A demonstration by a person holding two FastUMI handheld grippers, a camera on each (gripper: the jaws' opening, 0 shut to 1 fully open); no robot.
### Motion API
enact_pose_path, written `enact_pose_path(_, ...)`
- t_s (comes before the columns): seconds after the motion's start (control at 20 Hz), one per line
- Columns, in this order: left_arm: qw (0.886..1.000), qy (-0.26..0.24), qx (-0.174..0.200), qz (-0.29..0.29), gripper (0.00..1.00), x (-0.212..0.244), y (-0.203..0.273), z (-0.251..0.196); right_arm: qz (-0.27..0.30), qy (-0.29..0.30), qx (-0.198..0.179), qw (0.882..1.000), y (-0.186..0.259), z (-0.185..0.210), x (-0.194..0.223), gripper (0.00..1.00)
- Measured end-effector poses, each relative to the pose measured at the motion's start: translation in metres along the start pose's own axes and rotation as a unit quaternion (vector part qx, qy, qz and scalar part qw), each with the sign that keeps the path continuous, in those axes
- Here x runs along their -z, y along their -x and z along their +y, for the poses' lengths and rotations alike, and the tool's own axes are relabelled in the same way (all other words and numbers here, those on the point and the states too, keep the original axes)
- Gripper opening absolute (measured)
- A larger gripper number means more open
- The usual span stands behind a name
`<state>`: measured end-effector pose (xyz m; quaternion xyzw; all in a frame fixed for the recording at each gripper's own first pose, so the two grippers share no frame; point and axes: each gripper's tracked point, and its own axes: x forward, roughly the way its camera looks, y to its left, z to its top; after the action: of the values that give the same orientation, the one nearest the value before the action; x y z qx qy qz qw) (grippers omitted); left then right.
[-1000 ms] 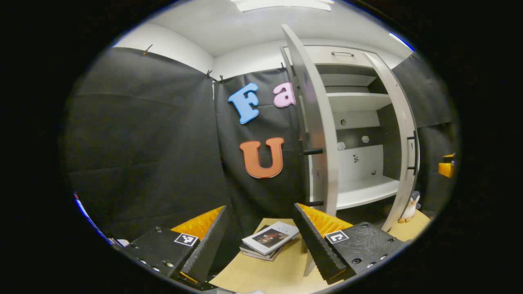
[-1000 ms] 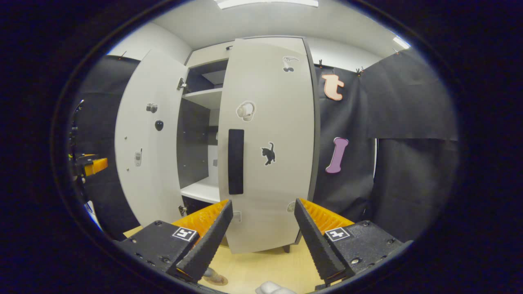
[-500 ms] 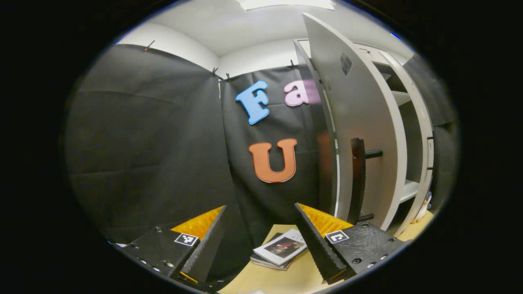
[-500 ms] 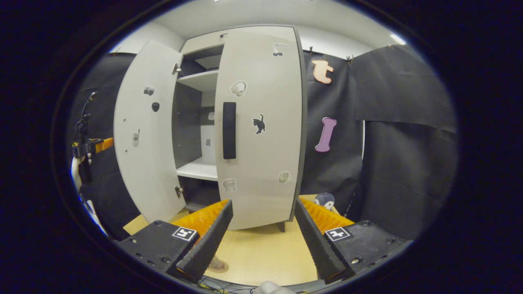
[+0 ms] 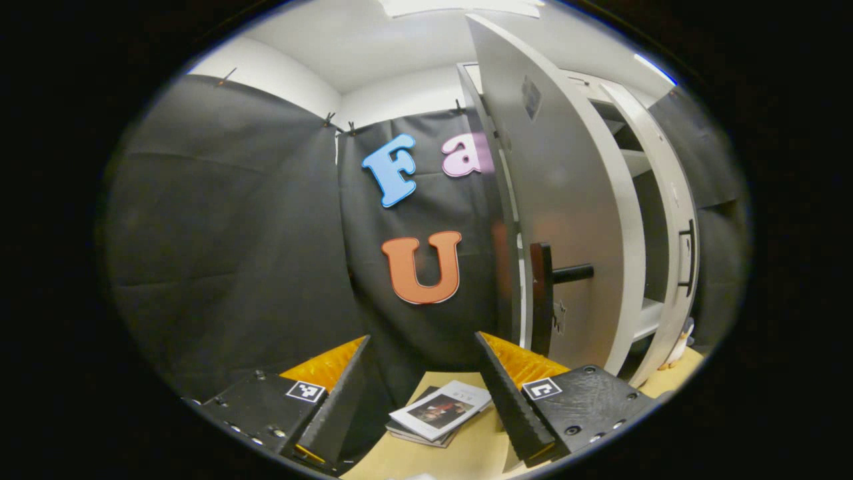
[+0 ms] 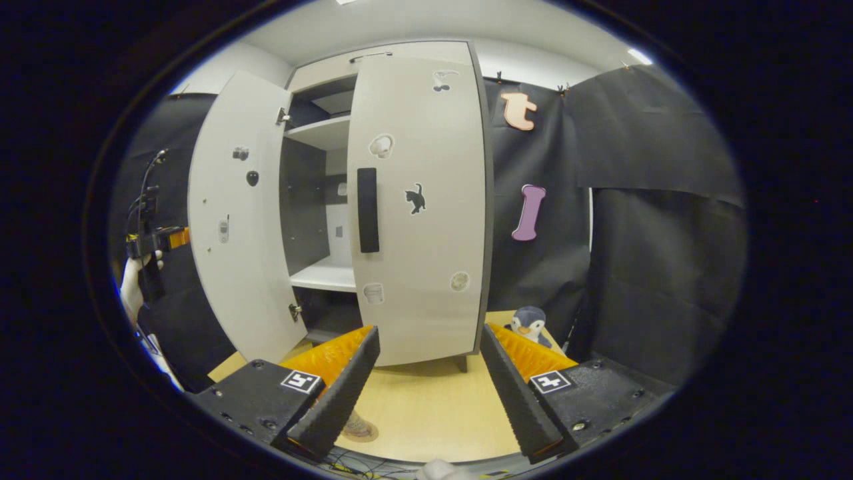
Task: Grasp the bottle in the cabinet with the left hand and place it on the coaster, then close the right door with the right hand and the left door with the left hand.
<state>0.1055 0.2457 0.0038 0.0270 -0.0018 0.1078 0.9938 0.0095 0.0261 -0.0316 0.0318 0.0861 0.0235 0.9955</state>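
Right door point(image 6: 416, 207) swung shut; left door point(image 5: 566, 200) hides shelves; both grippers released.

wooden table point(image 6: 433, 407), books point(image 5: 436, 415), penguin toy point(image 6: 530, 323)

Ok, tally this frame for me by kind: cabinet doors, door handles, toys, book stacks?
Doors: 2, left and right
Handles: 2, left and right
Penguin: 1
Book stack: 1
Total: 6
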Motion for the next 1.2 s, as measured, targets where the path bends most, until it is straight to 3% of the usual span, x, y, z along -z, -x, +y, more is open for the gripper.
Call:
enact_pose_path(0.05, 1.000, 0.003, -0.002, 0.000, 0.90, 0.001, 0.001, -0.001, -0.001, -0.001, -0.002, 1.000, 0.000, -0.002, -0.001, 0.99)
enact_pose_path(0.5, 1.000, 0.018, 0.021, 0.010, 0.87, 0.000, 0.013, -0.038, 0.001, -0.003, -0.014, 1.000, -0.005, -0.011, -0.001, 1.00)
enact_pose_path(0.55, 0.999, 0.019, 0.029, 0.009, 0.94, 0.000, 0.013, -0.047, 0.003, -0.001, -0.015, 1.000, -0.007, -0.013, 0.000, 1.00)
enact_pose_path(0.6, 0.999, 0.022, 0.038, 0.008, 0.90, 0.000, 0.015, -0.057, 0.005, 0.000, -0.014, 1.000, -0.008, -0.017, -0.001, 0.99)
enact_pose_path(0.95, 0.994, 0.007, 0.107, -0.006, 0.90, -0.013, 0.013, -0.132, 0.003, 0.005, -0.011, 1.000, -0.014, -0.025, -0.007, 0.99)
enact_pose_path(1.2, 0.992, 0.013, 0.124, -0.007, 0.97, -0.017, 0.013, -0.152, -0.005, 0.010, -0.003, 1.000, -0.013, -0.029, -0.015, 0.99)
